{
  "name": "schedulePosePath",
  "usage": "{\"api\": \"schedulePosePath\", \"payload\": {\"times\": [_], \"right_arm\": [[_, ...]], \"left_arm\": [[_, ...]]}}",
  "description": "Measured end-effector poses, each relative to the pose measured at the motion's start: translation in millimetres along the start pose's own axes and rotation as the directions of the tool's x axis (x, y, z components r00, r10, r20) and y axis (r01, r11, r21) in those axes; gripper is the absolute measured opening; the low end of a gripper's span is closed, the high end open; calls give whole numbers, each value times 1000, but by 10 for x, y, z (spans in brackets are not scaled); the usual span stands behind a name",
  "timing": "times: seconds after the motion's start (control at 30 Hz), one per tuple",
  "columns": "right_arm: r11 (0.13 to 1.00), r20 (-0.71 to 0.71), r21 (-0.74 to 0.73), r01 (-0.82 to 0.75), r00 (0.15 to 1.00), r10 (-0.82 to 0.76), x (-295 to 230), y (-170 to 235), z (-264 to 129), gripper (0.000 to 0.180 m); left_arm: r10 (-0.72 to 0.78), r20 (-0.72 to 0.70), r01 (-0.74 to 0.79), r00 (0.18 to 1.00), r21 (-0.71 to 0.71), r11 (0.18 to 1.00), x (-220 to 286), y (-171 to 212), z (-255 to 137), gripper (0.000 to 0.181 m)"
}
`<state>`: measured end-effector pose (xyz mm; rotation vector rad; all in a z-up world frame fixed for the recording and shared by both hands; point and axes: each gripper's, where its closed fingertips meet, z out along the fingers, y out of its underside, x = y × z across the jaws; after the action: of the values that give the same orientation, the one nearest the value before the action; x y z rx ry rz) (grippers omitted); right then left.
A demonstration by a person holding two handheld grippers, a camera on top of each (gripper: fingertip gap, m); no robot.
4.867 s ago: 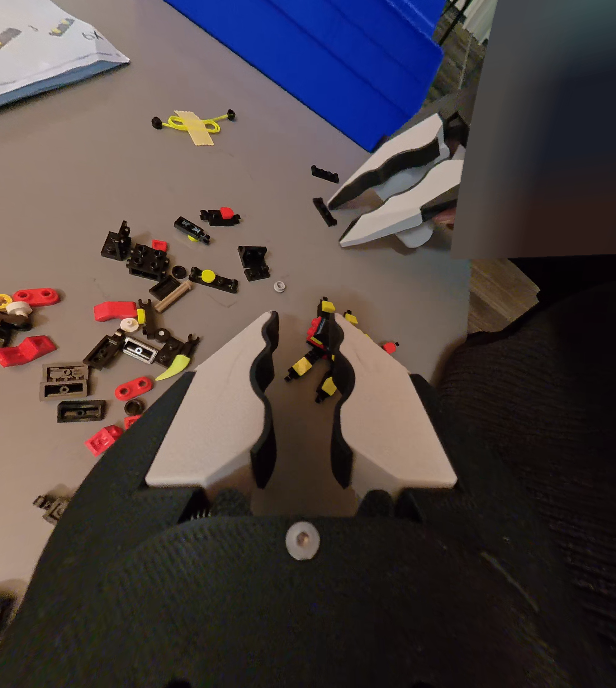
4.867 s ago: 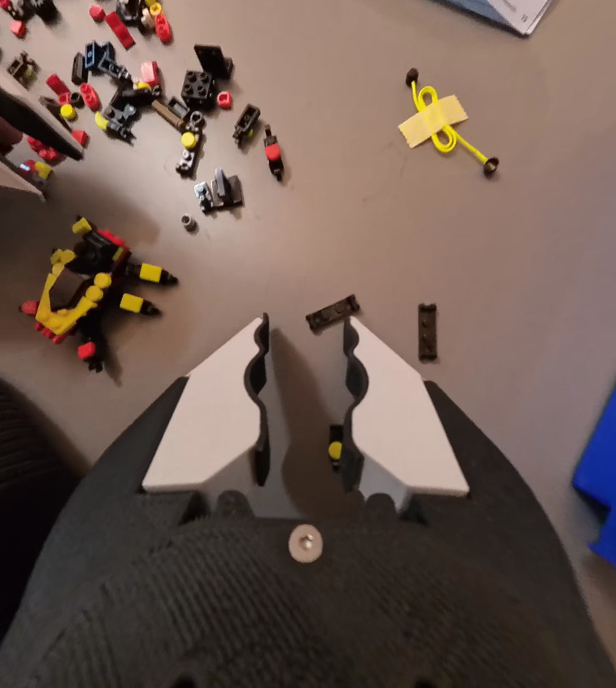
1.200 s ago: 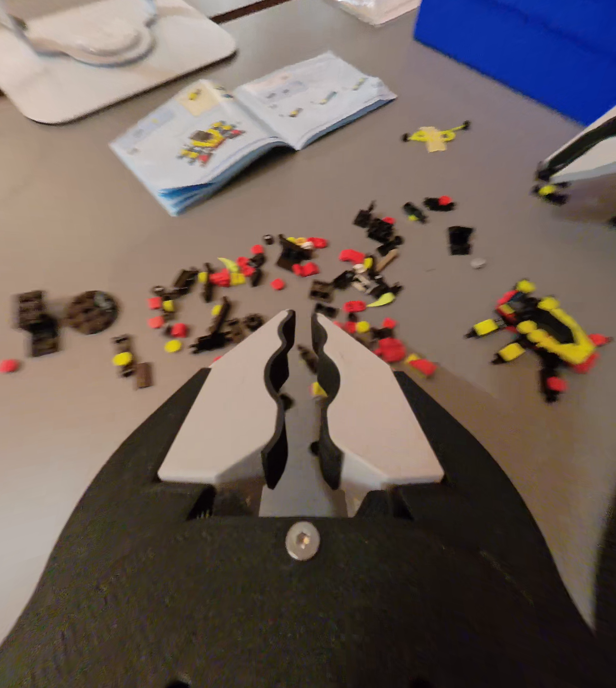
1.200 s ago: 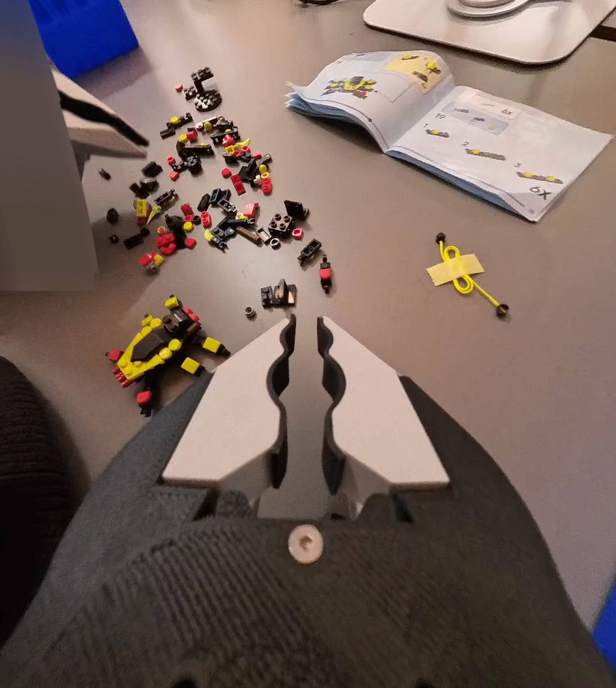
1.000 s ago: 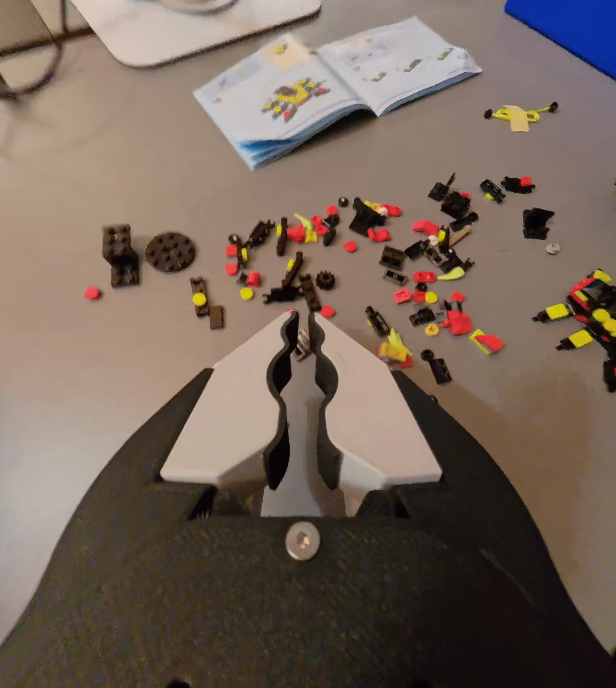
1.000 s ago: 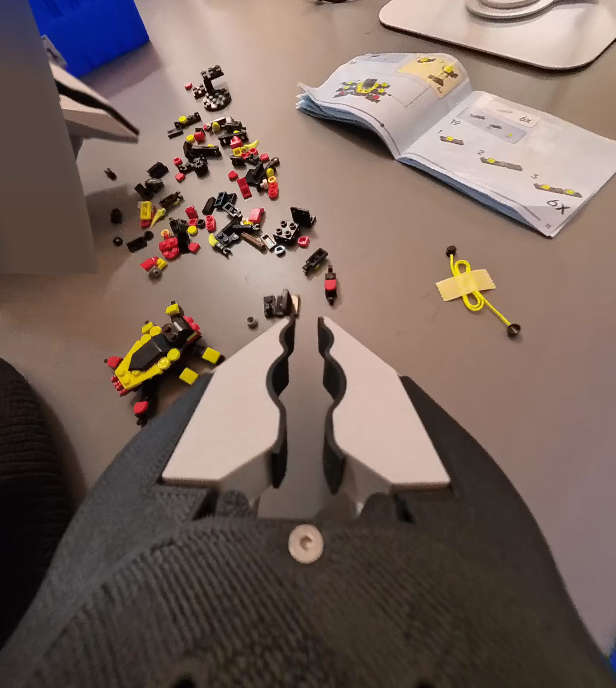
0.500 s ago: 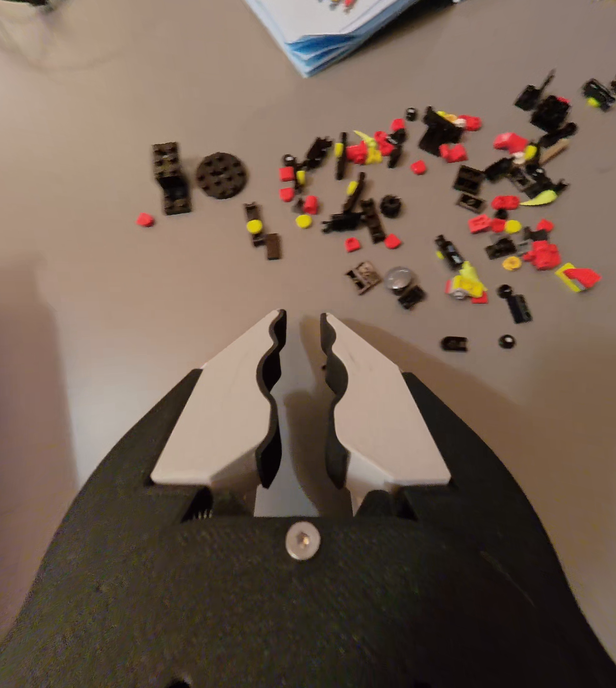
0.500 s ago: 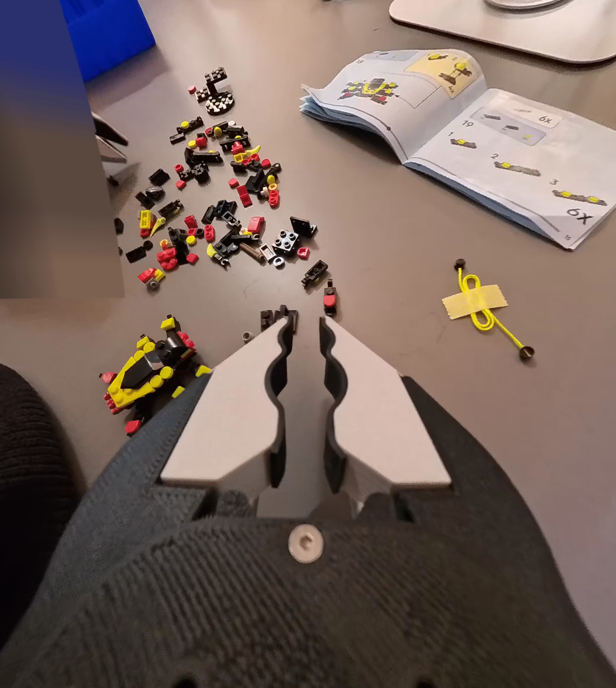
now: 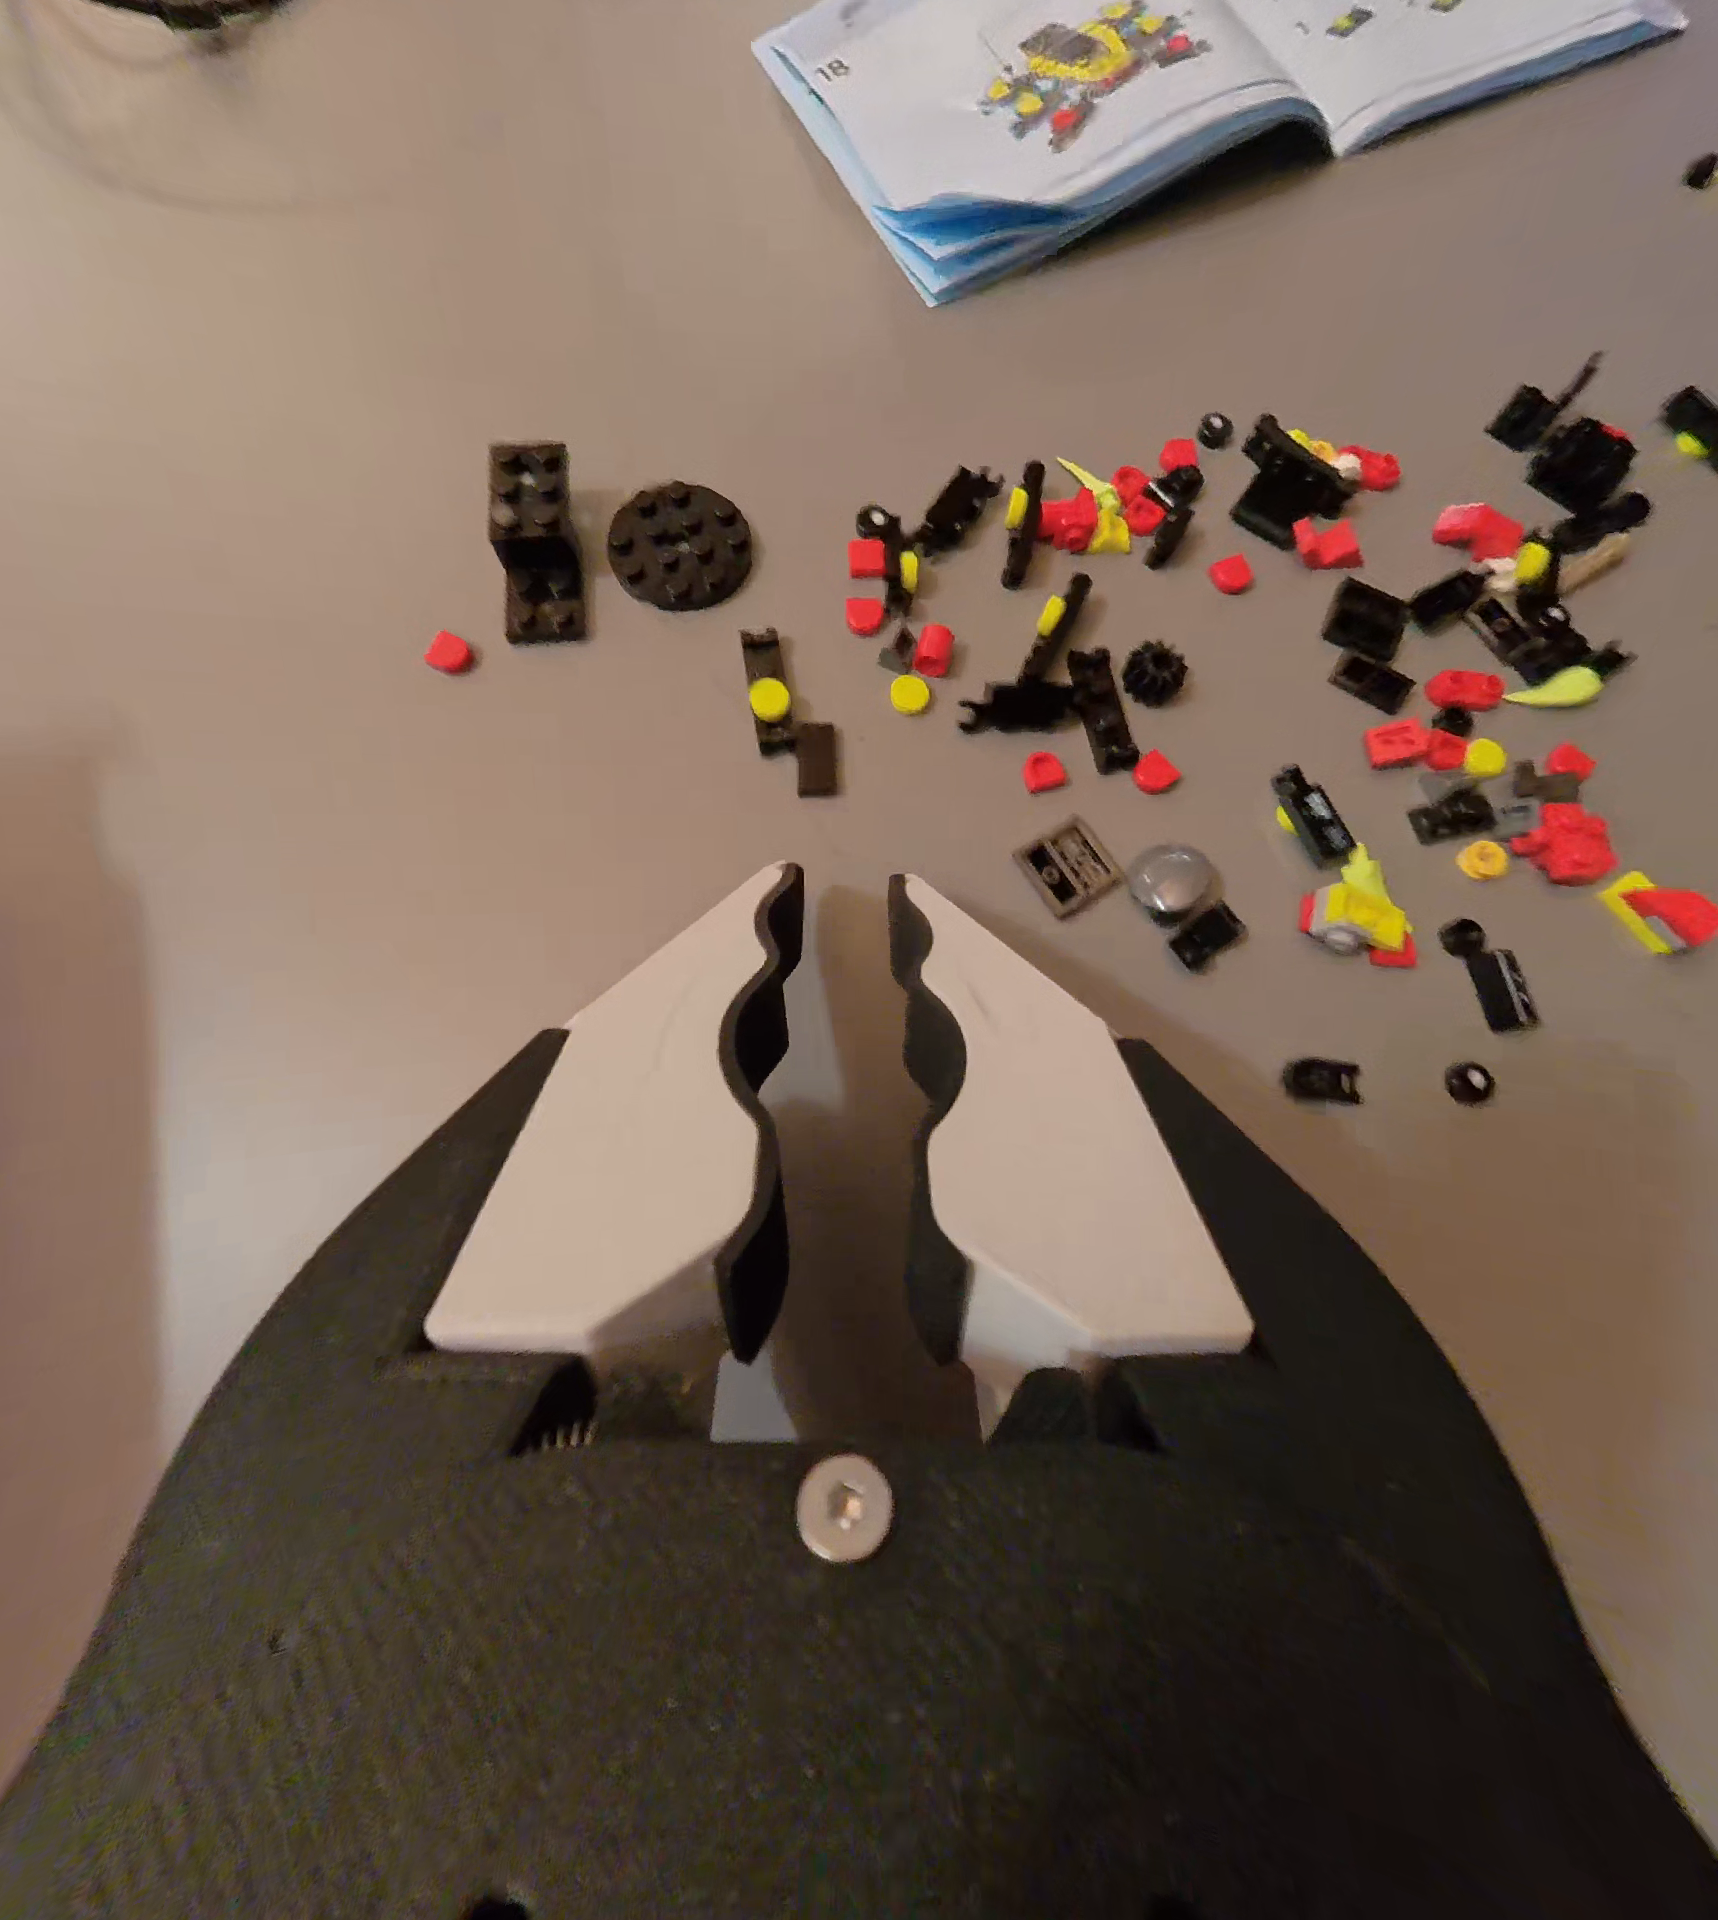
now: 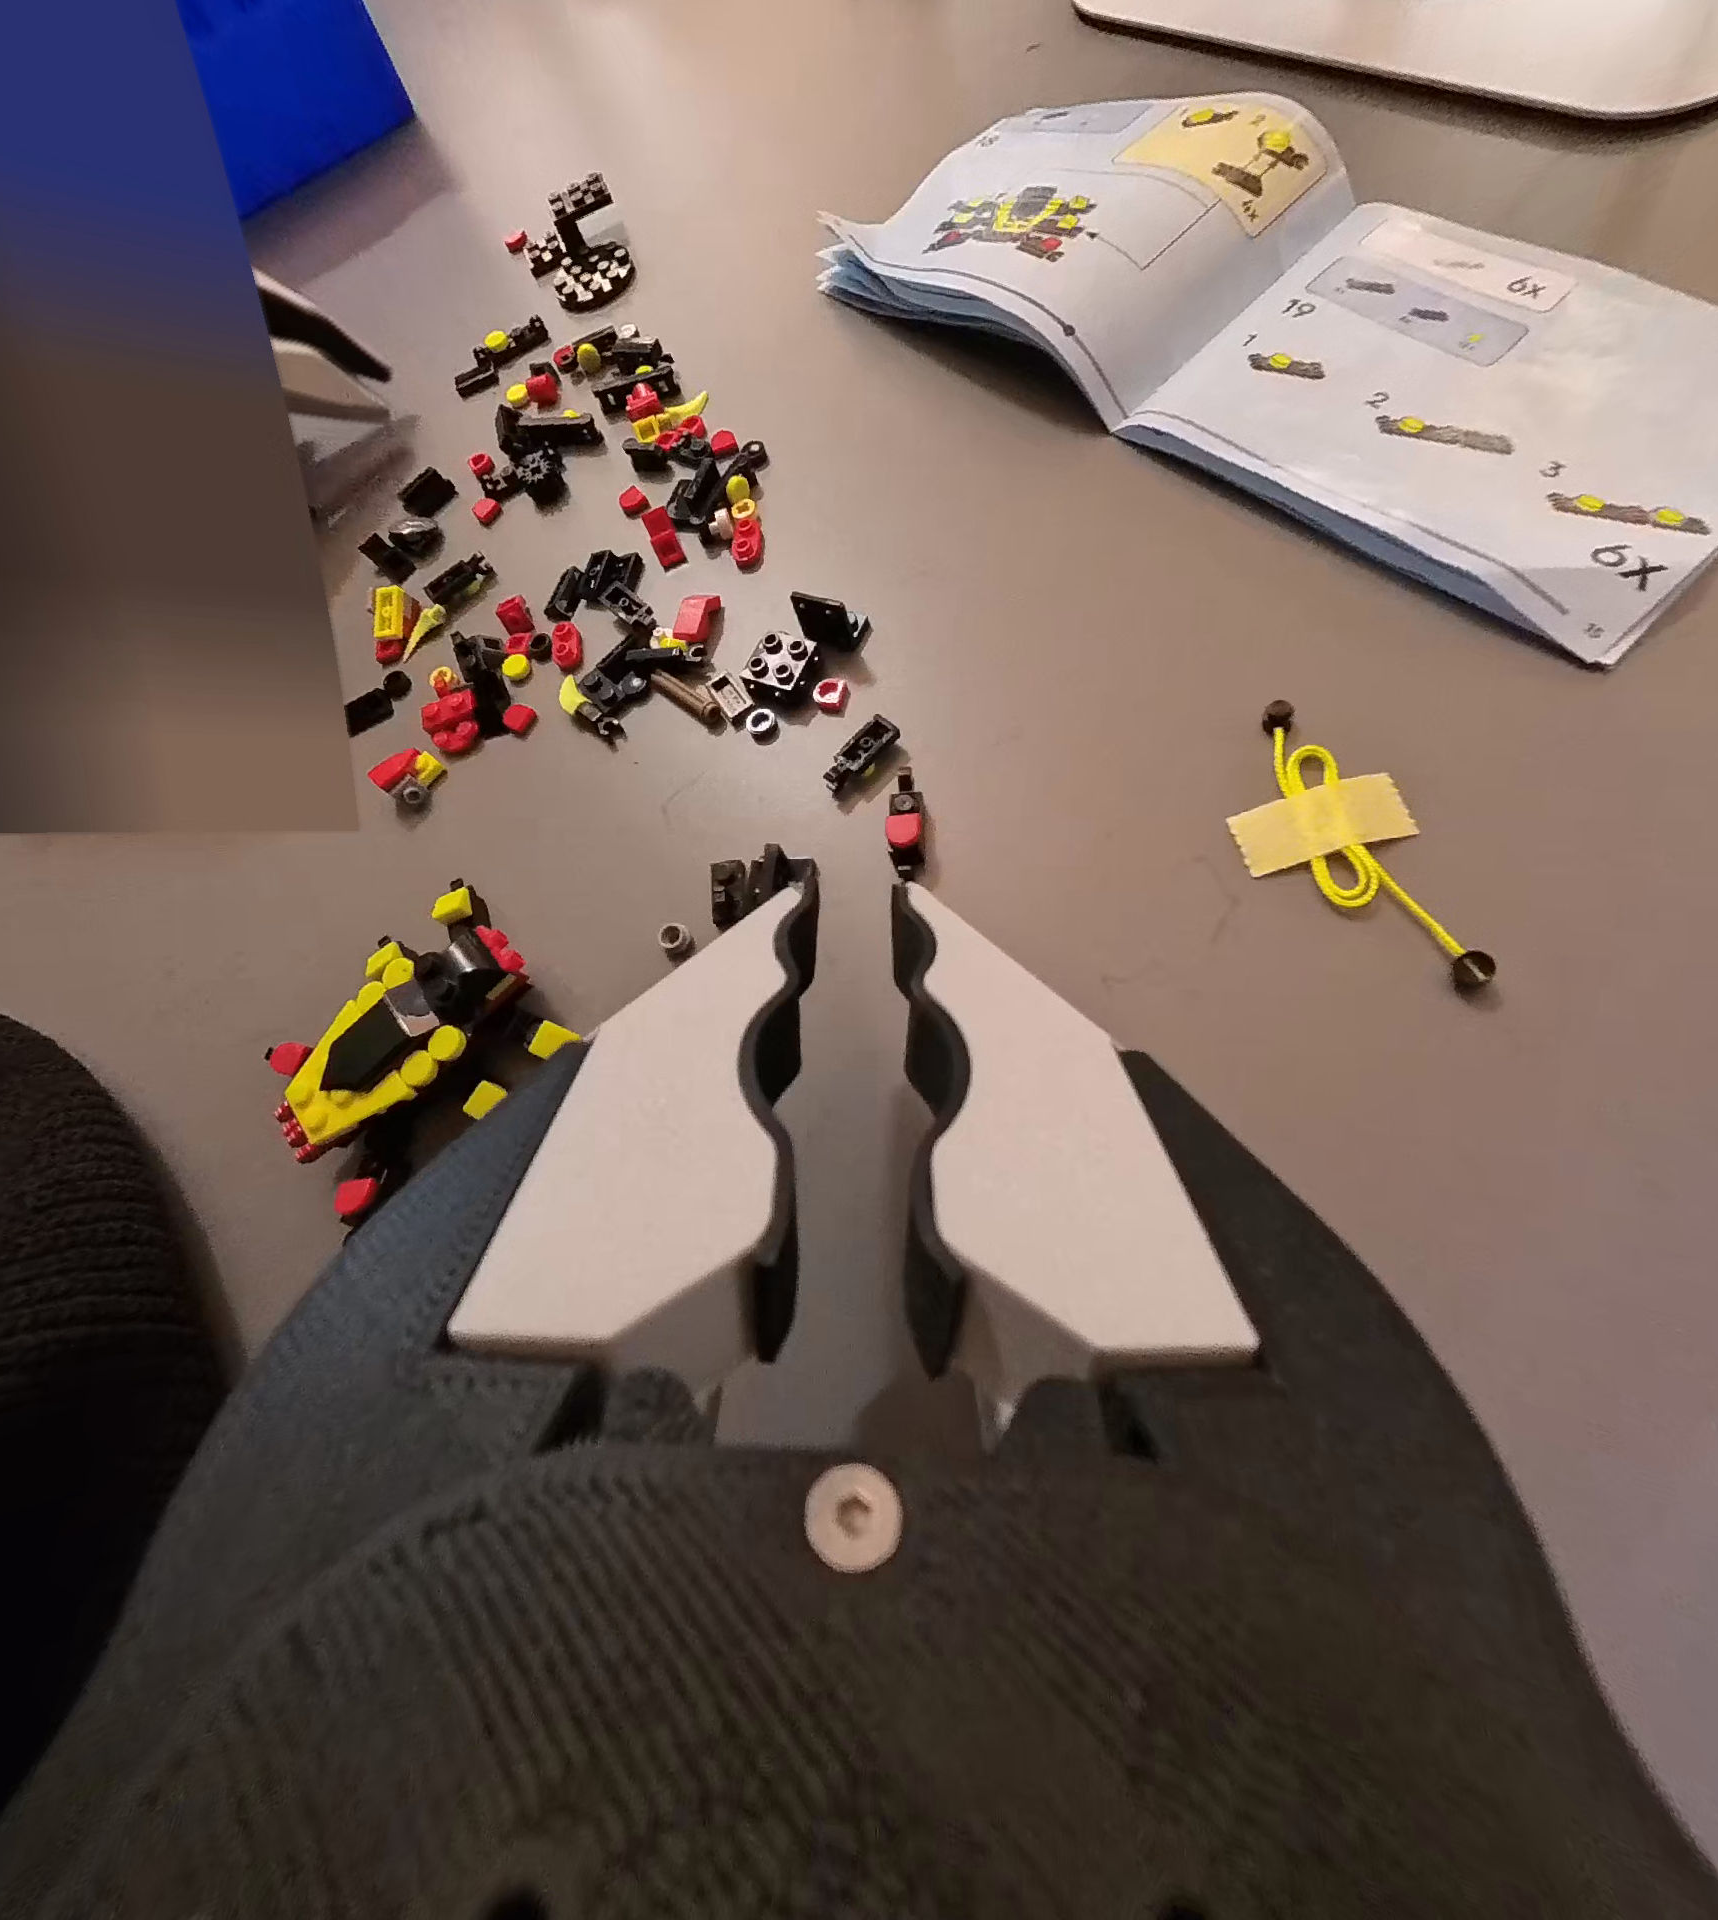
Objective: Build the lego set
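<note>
A grey surface [image 9: 211,416] strewn with loose black, red and yellow Lego pieces [image 9: 1125,665] fills both views, an open instruction booklet [image 10: 1354,343] lying at upper right of the right wrist view. The left gripper [image 9: 844,883], jaws narrowly parted and holding nothing, has swung within the last second from over the pile to bare surface at centre frame, short of a black strip with a yellow stud [image 9: 770,694]. The right gripper [image 10: 853,891], equally narrow and empty, has barely shifted; its tips sit just beside small black pieces [image 10: 746,883]. The part-built yellow-and-black model [image 10: 387,1049] rests at lower left of that view, untouched. A taped yellow cord [image 10: 1343,831] lies at right. Likely the search for the next piece is under way.
</note>
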<state>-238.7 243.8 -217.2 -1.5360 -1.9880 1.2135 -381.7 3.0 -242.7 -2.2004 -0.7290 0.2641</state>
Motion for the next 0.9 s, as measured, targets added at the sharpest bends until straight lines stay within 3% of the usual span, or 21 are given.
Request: {"api": "schedulePosePath", "payload": {"times": [0.2,0.37,0.9], "right_arm": [[1000,6,3,-4,1000,4,-13,19,-30,12],[1000,-6,8,1,1000,-1,-12,30,-71,12],[1000,-25,19,-24,999,25,34,59,-143,12]], "left_arm": [[22,93,-24,995,26,999,-183,-204,190,12],[-4,18,3,1000,17,1000,-141,-300,325,16],[-29,-8,29,1000,-14,999,-119,-285,378,6]]}}
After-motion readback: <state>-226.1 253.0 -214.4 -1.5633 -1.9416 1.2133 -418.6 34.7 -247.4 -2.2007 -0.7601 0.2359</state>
